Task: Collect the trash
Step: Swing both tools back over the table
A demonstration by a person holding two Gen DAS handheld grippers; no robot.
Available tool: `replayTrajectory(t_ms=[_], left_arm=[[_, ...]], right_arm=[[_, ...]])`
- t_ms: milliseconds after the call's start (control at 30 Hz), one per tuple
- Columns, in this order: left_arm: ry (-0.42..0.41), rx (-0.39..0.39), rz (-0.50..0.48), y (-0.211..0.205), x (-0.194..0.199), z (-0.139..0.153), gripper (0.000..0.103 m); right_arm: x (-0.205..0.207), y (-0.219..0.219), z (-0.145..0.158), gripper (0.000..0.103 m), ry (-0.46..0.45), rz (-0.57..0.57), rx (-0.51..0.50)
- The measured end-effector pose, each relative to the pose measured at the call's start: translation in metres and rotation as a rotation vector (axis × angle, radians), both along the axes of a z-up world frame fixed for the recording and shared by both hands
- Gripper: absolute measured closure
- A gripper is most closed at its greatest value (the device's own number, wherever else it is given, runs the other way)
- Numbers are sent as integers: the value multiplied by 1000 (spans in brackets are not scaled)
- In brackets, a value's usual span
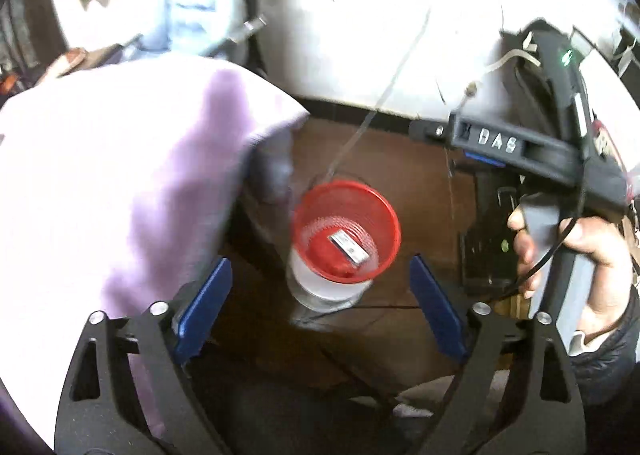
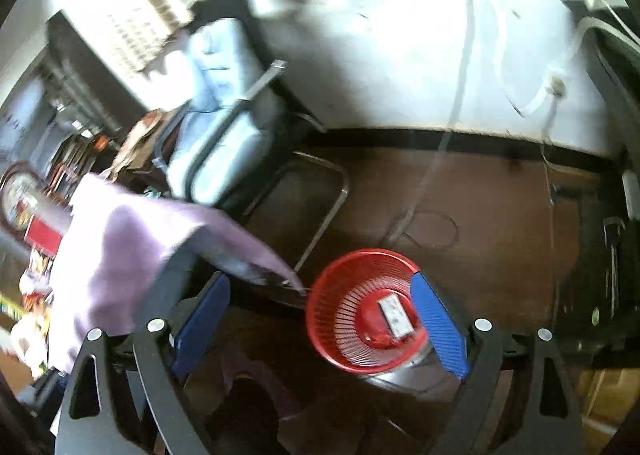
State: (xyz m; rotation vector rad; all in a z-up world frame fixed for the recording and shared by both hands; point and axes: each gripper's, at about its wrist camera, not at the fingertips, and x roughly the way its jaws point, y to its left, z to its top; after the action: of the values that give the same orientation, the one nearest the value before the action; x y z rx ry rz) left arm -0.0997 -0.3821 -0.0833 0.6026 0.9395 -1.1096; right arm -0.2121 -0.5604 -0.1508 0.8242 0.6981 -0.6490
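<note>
Both held above red basket (image 1: 347,231) on brown floor (image 1: 420,191), small flat packet (image 1: 349,247) inside; left gripper (image 1: 320,307) and right gripper (image 2: 320,319) wide, empty.

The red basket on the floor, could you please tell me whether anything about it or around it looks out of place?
Nothing looks spilled or damaged. The red basket stands upright on the brown floor, with a small white packet lying flat at its bottom. Only the purple cloth hangs loosely off the table edge beside it. Both grippers are open and empty.
</note>
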Motion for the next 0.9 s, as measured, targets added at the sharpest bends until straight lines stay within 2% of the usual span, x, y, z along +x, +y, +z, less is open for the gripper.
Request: replayTrajectory(t_ms=[133, 233, 367, 500, 700, 833, 900], left_arm=[[-96, -68, 73, 52, 22, 42, 12], [-153, -99, 125, 87, 38, 62, 11], [-175, -142, 204, 130, 62, 86, 11], [-197, -172, 306, 177, 91, 99, 11], [-196, -143, 455, 239, 143, 111, 10], [-289, -129, 630, 285, 183, 121, 9], [-279, -149, 671, 304, 197, 122, 8]], right_arm=[[35, 39, 34, 8, -24, 101, -65], [62, 70, 54, 6, -22, 172, -112], [99, 113, 75, 6, -8, 265, -193], [129, 156, 93, 6, -7, 369, -253], [174, 218, 116, 6, -45, 521, -279], [201, 263, 136, 6, -75, 612, -305], [213, 279, 143, 6, -87, 643, -314]])
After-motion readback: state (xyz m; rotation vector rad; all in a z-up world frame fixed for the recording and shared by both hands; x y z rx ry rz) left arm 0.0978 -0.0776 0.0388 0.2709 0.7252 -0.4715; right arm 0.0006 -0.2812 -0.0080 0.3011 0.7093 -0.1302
